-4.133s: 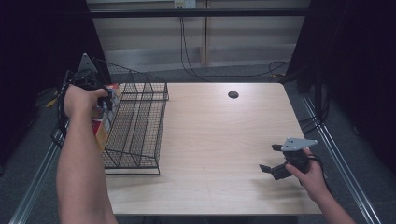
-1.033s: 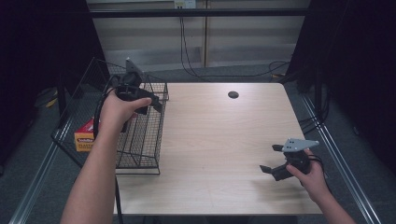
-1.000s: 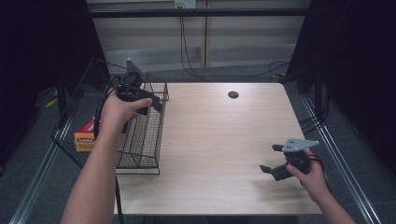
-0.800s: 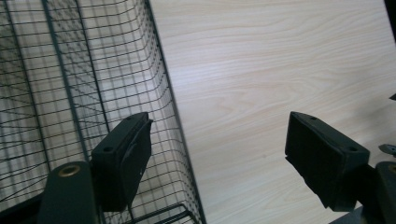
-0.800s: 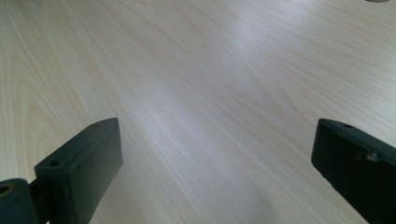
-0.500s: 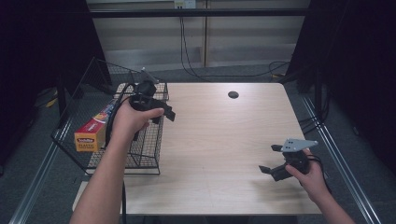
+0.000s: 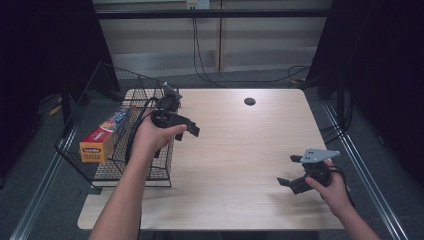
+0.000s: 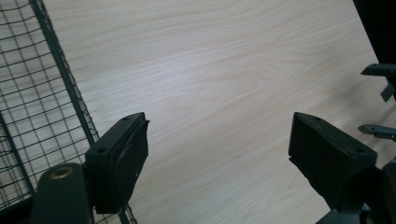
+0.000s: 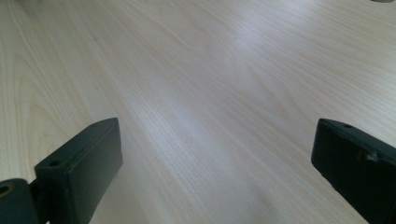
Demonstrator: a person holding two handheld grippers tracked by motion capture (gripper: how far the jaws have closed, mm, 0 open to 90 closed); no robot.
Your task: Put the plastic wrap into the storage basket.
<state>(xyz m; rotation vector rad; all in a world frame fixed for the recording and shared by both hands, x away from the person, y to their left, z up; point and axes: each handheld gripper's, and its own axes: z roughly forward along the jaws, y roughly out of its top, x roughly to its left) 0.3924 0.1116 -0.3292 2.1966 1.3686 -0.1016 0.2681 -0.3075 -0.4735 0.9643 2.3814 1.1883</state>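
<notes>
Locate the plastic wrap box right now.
In the high view, the plastic wrap box lies inside the wire basket at the table's left edge, just left of the left claw, which is open and empty.

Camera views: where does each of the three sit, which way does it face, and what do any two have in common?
High view: above the person's side, facing forward and down on the table; both forearms, left gripper, right gripper, wire basket, plastic wrap box.
Left gripper view: rides the left gripper, looking down along its open jaws at the tabletop and basket mesh.
Right gripper view: rides the right gripper, looking low across bare tabletop between open jaws.
Shared: high and left gripper views both show the basket.
</notes>
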